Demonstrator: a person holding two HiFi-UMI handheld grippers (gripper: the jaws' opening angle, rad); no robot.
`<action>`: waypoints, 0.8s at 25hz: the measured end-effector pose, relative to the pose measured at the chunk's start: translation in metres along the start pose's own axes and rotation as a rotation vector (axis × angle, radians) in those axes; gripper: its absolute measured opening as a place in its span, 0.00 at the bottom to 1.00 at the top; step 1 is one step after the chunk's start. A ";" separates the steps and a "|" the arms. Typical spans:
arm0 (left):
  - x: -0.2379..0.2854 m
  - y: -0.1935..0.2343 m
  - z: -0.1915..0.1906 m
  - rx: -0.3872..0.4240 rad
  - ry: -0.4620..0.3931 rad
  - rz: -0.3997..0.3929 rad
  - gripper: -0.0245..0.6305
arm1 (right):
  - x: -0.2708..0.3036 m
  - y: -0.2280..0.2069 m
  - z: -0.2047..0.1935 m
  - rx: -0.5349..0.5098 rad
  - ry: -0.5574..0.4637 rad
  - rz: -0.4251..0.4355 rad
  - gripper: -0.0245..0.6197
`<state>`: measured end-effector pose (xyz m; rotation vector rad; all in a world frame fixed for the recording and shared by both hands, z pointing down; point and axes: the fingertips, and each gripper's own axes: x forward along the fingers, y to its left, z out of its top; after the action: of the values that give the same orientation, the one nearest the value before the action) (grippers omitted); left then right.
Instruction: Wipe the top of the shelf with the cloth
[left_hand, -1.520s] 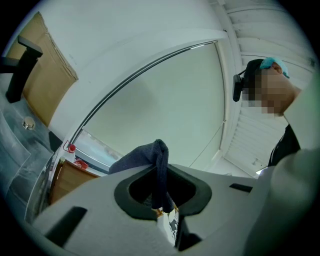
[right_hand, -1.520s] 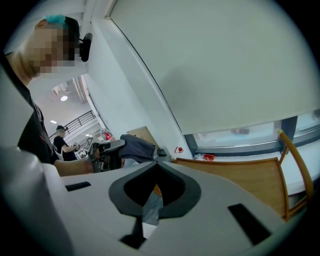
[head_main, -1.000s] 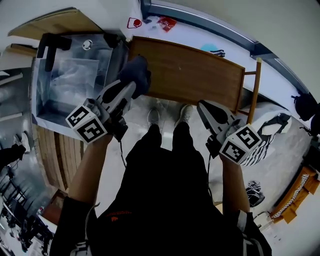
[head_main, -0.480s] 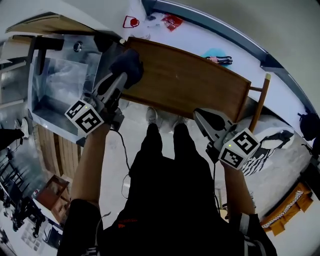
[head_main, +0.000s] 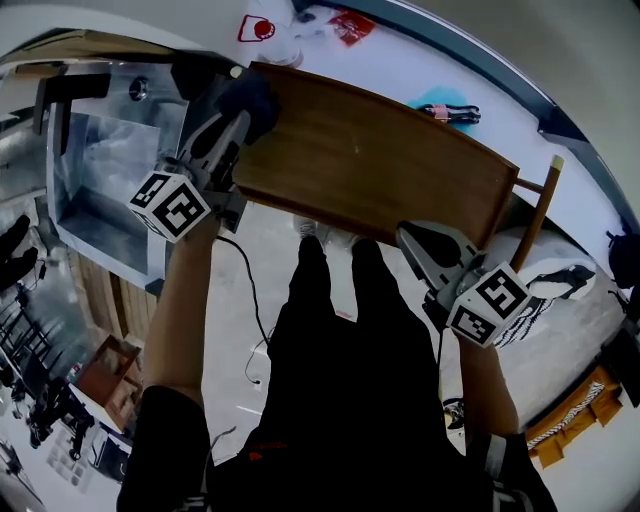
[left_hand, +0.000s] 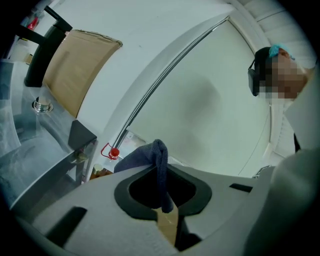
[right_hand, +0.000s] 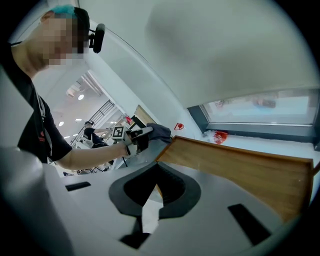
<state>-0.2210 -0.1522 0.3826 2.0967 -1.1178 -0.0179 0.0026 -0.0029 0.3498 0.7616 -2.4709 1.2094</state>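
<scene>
The wooden shelf top (head_main: 380, 160) runs across the middle of the head view. My left gripper (head_main: 232, 115) is shut on a dark blue cloth (head_main: 250, 95), which rests at the shelf's far left corner. In the left gripper view the cloth (left_hand: 150, 155) hangs folded over the pinched jaws of the left gripper (left_hand: 162, 200). My right gripper (head_main: 425, 245) hovers by the shelf's near right edge, shut and holding nothing. The right gripper view looks along the shelf (right_hand: 240, 165) to the cloth (right_hand: 161, 132) at its far end.
A metal sink (head_main: 100, 170) with a black faucet (head_main: 60, 95) adjoins the shelf's left end. Behind the shelf a white sill holds a red packet (head_main: 352, 25) and a teal item (head_main: 440, 105). A striped bag (head_main: 545, 290) lies at the right. The person's legs stand before the shelf.
The left gripper has carried the cloth further along the shelf's left end toward its far corner. The right gripper has stayed near the shelf's front right edge.
</scene>
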 end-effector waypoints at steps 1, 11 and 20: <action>0.004 0.005 -0.002 0.007 0.004 0.009 0.12 | 0.001 -0.002 -0.003 0.004 0.004 0.000 0.05; 0.040 0.040 -0.035 0.226 0.149 0.181 0.12 | 0.005 -0.020 -0.027 0.059 0.020 -0.012 0.05; 0.076 0.028 -0.084 0.315 0.294 0.158 0.12 | -0.002 -0.032 -0.043 0.108 0.009 -0.030 0.05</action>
<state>-0.1658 -0.1654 0.4843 2.1826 -1.1558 0.5571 0.0238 0.0156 0.3960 0.8159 -2.3945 1.3415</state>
